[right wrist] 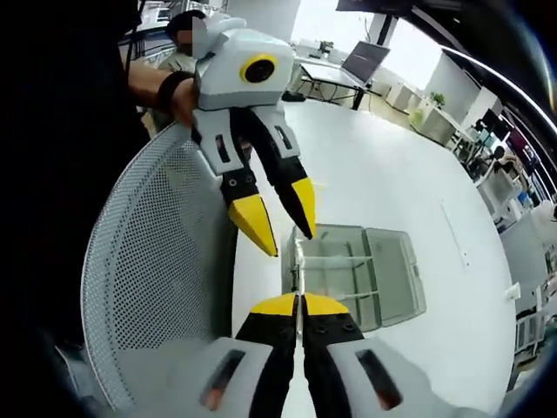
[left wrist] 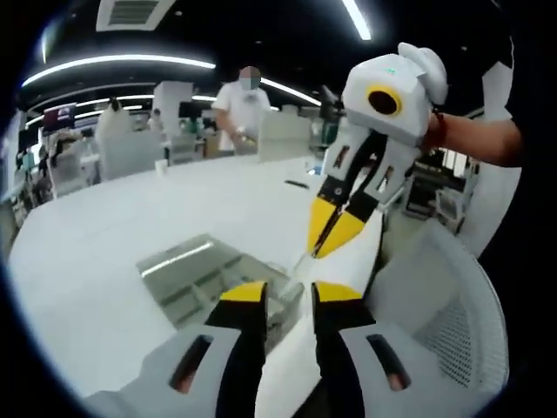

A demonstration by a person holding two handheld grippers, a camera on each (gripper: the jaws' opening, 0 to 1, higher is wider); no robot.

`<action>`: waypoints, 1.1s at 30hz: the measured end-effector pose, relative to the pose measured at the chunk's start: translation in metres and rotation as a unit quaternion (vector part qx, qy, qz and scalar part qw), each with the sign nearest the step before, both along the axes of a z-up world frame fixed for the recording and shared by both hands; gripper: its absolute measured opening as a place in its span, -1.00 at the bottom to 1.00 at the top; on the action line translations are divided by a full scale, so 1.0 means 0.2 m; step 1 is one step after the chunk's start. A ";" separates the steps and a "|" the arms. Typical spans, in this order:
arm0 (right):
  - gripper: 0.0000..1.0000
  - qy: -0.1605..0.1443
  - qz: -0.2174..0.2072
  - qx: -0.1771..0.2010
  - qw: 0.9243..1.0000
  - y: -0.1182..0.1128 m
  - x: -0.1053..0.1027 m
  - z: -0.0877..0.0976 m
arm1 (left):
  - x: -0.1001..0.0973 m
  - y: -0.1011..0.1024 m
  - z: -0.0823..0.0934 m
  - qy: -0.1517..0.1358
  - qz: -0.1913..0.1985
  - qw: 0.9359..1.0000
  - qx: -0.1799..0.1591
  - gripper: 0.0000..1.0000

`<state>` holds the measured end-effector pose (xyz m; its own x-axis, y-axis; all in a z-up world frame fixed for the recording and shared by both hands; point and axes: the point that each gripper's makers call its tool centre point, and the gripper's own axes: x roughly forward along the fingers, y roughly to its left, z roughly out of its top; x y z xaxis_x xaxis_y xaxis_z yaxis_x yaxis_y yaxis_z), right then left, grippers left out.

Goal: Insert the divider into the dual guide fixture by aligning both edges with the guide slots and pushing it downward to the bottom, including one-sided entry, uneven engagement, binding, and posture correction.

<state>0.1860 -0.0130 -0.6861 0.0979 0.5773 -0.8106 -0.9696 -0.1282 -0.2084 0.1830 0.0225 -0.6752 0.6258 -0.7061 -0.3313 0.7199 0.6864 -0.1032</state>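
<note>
Right now the divider point(right wrist: 297, 261), a thin clear sheet seen nearly edge-on, is held above the near end of the clear fixture point(right wrist: 365, 270), which lies on the white table point(right wrist: 392, 183). The step in hand is judged to be the approach and alignment, with the sheet not yet seated in the guide slots; whether one edge has entered cannot be told.

The right gripper point(right wrist: 300, 300) is seen with its yellow-tipped jaws pressed together on the lower edge of the divider. In the left gripper view it point(left wrist: 331, 235) comes in from the upper right, tips pinched, pointed down toward the fixture point(left wrist: 209, 274), and a forearm is seen behind it.

The left gripper point(left wrist: 287, 292) is held with its jaws apart and nothing between them. In the right gripper view it point(right wrist: 283, 222) hangs from the upper left, tips angled down, just beside the top of the divider.

Next, both edges are to be squared to the slots, then an even downward push is called for; a tilt would likely cause binding. A white mesh chair back point(right wrist: 157, 261) stands close by.
</note>
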 end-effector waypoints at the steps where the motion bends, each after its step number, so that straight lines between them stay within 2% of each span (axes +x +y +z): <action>1: -1.00 0.000 -0.001 -0.001 1.000 0.00 0.01 0.00 | 0.00 0.00 0.00 -0.001 0.000 1.000 0.000 -0.52; 5: -1.00 0.000 -0.001 -0.011 1.000 -0.02 0.04 -0.02 | 0.00 0.02 0.00 0.001 0.006 1.000 0.001 -0.51; 10: -1.00 -0.006 -0.001 -0.028 1.000 -0.05 0.10 -0.03 | 0.01 0.04 -0.01 0.006 0.019 1.000 0.001 -0.32; 19: -1.00 -0.007 -0.006 -0.039 0.999 -0.06 0.17 -0.07 | 0.00 0.02 -0.02 0.017 0.019 1.000 -0.003 -0.23; 22: -1.00 -0.002 -0.007 -0.039 0.999 -0.06 0.19 -0.08 | -0.01 0.02 -0.02 0.022 0.018 1.000 -0.006 -0.12; 33: -1.00 0.004 -0.003 -0.063 0.998 -0.08 0.26 -0.13 | 0.01 0.02 -0.03 0.025 0.027 0.999 -0.006 0.07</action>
<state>0.2383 -0.0280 -0.7130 0.0951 0.4705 -0.8773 -0.9720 -0.1462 -0.1838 0.1848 0.0260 -0.6814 0.6461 -0.6760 -0.3545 0.6758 0.7225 -0.1460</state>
